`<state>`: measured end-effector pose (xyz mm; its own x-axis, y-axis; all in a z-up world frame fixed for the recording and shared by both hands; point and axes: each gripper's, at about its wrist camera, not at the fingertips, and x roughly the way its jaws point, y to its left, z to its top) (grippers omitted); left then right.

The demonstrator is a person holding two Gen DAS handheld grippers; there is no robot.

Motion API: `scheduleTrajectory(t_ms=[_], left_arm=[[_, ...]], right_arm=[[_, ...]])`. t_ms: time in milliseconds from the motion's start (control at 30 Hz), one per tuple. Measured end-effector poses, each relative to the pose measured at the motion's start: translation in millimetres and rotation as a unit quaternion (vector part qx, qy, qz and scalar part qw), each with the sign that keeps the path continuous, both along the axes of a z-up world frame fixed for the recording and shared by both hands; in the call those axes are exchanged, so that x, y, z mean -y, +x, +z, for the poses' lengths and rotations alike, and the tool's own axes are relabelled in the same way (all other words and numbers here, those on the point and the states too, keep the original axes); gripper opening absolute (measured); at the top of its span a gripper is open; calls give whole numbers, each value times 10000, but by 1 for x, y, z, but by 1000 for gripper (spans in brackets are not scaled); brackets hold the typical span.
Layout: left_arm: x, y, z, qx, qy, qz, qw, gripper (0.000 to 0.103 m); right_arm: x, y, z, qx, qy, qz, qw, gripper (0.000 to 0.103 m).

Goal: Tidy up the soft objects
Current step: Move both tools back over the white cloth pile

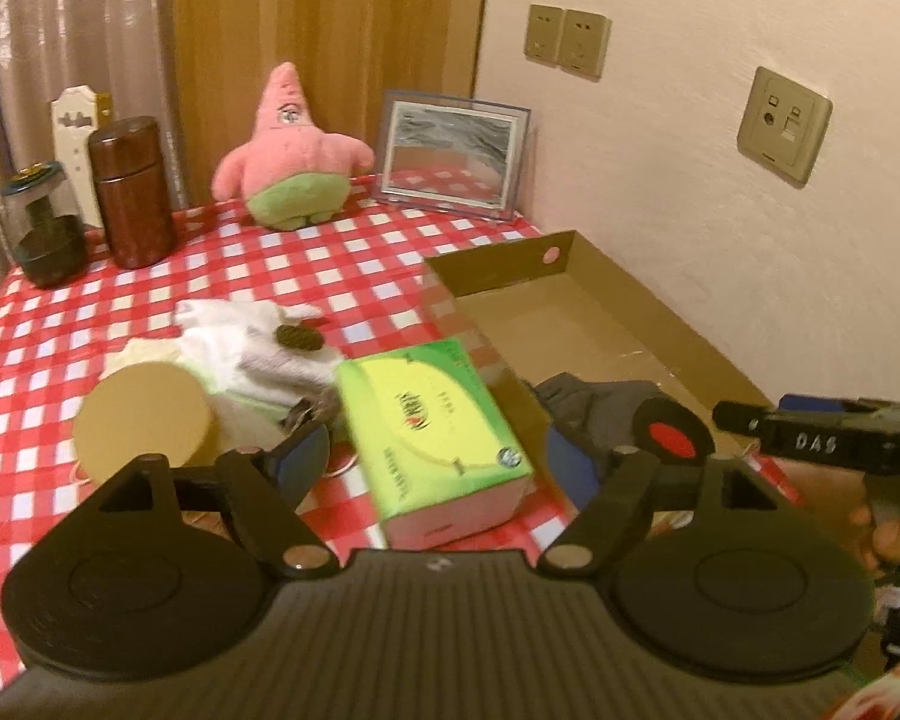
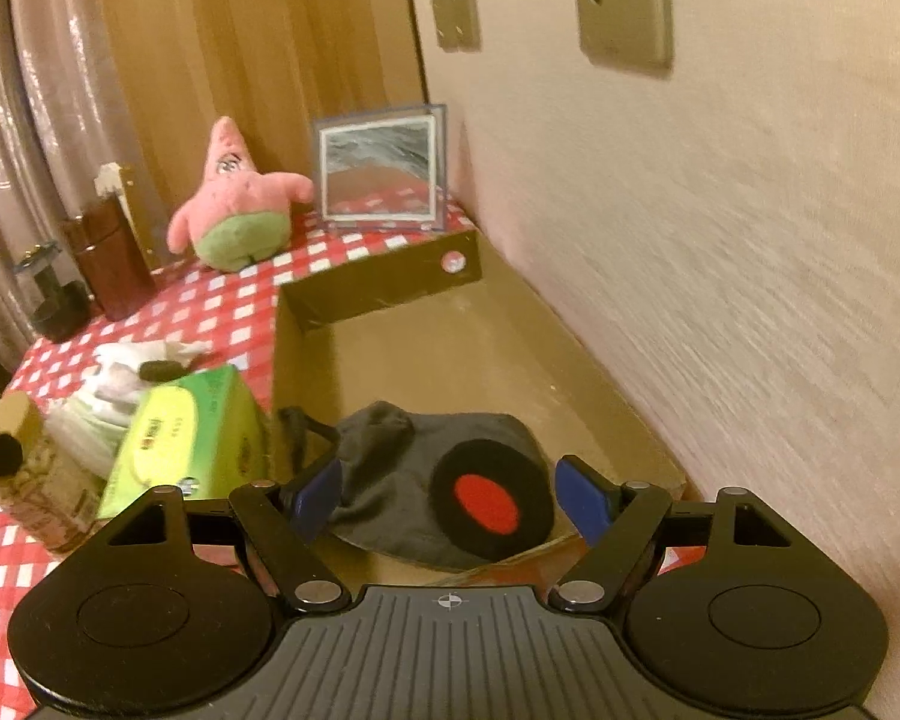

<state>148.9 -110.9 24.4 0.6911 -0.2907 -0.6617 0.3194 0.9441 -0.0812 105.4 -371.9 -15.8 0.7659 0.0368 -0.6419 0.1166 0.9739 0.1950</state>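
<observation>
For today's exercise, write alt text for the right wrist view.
The open right gripper hovers over a grey cloth lying in a cardboard tray. Left, a green tissue pack sits on a checked tablecloth.

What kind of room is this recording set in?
Likely a home room, perhaps a bedroom: a table with a checked cloth, a pink plush toy, a curtain and wall sockets.

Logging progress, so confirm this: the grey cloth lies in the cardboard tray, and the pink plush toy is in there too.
Half right. The grey cloth does lie in the cardboard tray, but the pink plush toy sits on the checked tablecloth beyond it, as the right wrist view shows.
</observation>
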Motion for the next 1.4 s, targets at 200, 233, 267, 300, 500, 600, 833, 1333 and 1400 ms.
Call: scheduleTrajectory(t_ms=[200, 233, 267, 300, 500, 600, 833, 1333, 1400], left_arm=[[-29, -25, 8, -2, -37, 292, 9996, 84], [-35, -29, 10, 5, -36, 348, 9994, 84], [-40, -32, 12, 11, -27, 397, 9992, 84], [-44, -35, 13, 21, -16, 443, 9990, 84], [-76, -51, 25, 67, -66, 721, 9974, 87], [-88, -58, 30, 106, -68, 776, 9969, 87], [-115, -65, 40, 256, -101, 814, 9963, 87], [-137, -12, 49, 318, 556, -63, 9979, 87], [-138, 1, 49, 272, 649, -221, 9973, 87]], right_arm=[[-18, -12, 22, 181, -49, 169, 9997, 78], [-22, -14, 26, 213, -53, 203, 9996, 78], [-26, -16, 29, 244, -60, 242, 9994, 78], [-30, -17, 31, 264, -70, 276, 9992, 78], [-57, -24, 42, 353, -109, 576, 9977, 78], [-70, -25, 46, 378, -157, 736, 9964, 78], [-97, -25, 50, 423, -223, 1129, 9925, 78], [-133, 29, 49, 400, -569, 2560, 9642, 78], [-136, 42, 50, 414, -610, 2814, 9568, 78]])
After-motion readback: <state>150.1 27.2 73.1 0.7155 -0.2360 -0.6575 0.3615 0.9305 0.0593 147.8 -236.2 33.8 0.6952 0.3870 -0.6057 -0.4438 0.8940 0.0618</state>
